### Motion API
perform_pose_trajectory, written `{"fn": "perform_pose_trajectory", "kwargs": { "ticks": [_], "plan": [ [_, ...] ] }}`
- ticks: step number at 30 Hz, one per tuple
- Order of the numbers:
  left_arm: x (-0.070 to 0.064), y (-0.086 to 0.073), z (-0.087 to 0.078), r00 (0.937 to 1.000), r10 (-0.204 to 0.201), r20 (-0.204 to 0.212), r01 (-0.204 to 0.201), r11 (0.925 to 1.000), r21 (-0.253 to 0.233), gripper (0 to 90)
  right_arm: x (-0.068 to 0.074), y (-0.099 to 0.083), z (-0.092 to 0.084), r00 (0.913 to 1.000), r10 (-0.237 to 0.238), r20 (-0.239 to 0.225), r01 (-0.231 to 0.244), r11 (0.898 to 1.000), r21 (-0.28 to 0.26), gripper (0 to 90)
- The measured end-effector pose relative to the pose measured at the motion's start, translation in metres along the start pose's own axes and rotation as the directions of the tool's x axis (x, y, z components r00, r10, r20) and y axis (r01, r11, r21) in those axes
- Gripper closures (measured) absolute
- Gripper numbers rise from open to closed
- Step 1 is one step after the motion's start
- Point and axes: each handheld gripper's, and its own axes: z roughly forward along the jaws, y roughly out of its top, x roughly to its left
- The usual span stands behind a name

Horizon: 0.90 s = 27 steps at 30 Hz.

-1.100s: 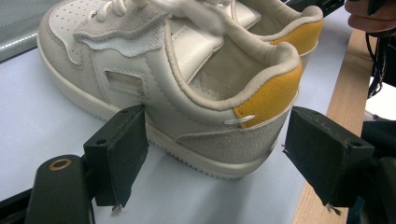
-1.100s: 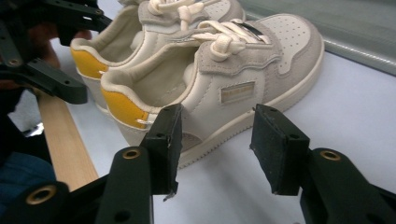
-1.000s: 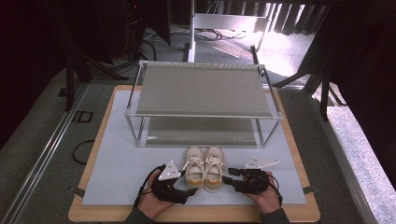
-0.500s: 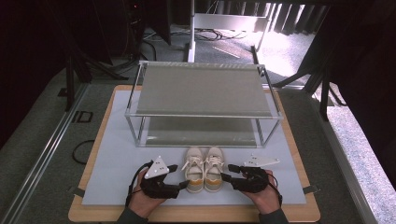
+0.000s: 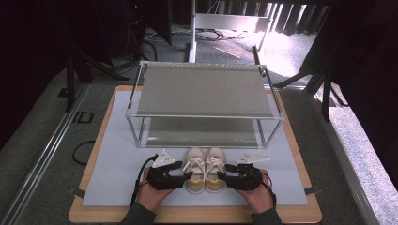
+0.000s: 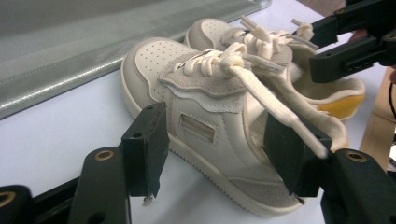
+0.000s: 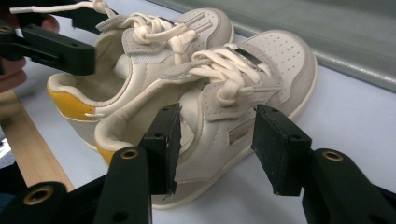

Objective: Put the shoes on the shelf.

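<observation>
A pair of small cream leather trainers with yellow heels [image 5: 205,169] stands side by side on the pale blue mat [image 5: 117,159], long axes running away from the person, toes toward the grey two-tier metal rack [image 5: 204,91], heels nearest the hands; the left gripper [image 5: 186,176] straddles the left shoe's side wall, its jaws just closing, pads apparently not yet pressing; the right gripper [image 5: 223,175] brackets the right shoe likewise, jaws parted.

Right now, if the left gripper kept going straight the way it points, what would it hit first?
Most likely the left shoe. The left gripper already has its jaws straddling that shoe's side wall near the heel; they have just been closing, though one pad looks apart from it. The second shoe sits behind.
</observation>
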Motion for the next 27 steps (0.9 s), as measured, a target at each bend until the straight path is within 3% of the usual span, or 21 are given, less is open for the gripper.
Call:
{"fn": "perform_pose_trajectory", "kwargs": {
  "ticks": [7,15,20,27],
  "plan": [
    [-0.0022,0.0021,0.008,1.0,-0.008,0.002,0.008,0.9998,0.019,45.9,-0.004,-0.0005,0.0033,0.9993,0.036,-0.01,-0.036,0.999,0.007,51.6],
    [-0.005,0.0035,0.0112,0.9989,-0.037,-0.029,0.038,0.999,0.024,51.5,-0.0038,0.0001,0.0044,0.9986,0.052,-0.006,-0.052,0.999,0.007,58.2],
    [-0.0041,0.003,0.011,0.9989,-0.046,-0.013,0.046,0.9987,0.02,54.1,-0.0064,-0.0028,0.0032,0.996,0.083,-0.033,-0.084,0.996,-0.026,64.6],
    [-0.0055,0.0034,0.0103,0.9983,-0.058,0.002,0.058,0.9983,0.009,55.3,-0.0091,-0.0056,0.0017,0.9947,0.088,-0.053,-0.09,0.995,-0.05,67.5]
  ]
}}
